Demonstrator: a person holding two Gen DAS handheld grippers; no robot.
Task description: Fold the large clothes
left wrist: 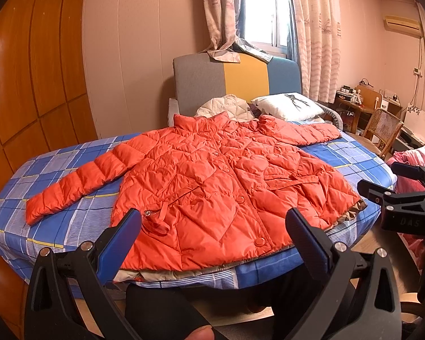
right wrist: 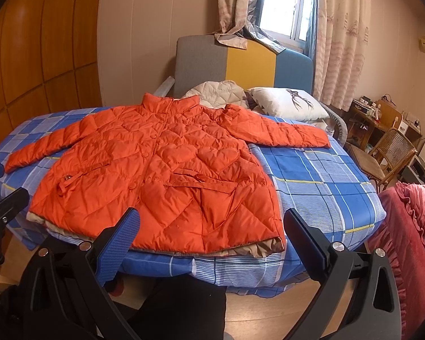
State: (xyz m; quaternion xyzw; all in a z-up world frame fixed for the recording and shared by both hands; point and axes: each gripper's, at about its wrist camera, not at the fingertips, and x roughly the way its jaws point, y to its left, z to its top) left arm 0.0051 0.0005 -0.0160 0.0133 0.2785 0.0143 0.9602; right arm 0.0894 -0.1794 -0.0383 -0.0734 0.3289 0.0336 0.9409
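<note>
Blue checked bedsheet (left wrist: 70,170), deer-print pillow (left wrist: 290,106), wicker chair (left wrist: 382,126), cluttered desk (left wrist: 351,99), contents unclear

My left gripper (left wrist: 212,226) hovers with jaws spread wide, gripping nothing. My right gripper (right wrist: 211,226) is likewise wide apart and unloaded. They sit side by side, level.

an orange quilted puffer jacket (left wrist: 212,181) lies flat, front up and snapped shut, on a bed with a blue checked sheet (left wrist: 56,198), both sleeves spread outward. the left gripper (left wrist: 212,226) hovers above the hem with blue-padded fingers (left wrist: 121,235) wide apart, holding nothing. the black right gripper (left wrist: 402,192) shows at the right edge.
</note>
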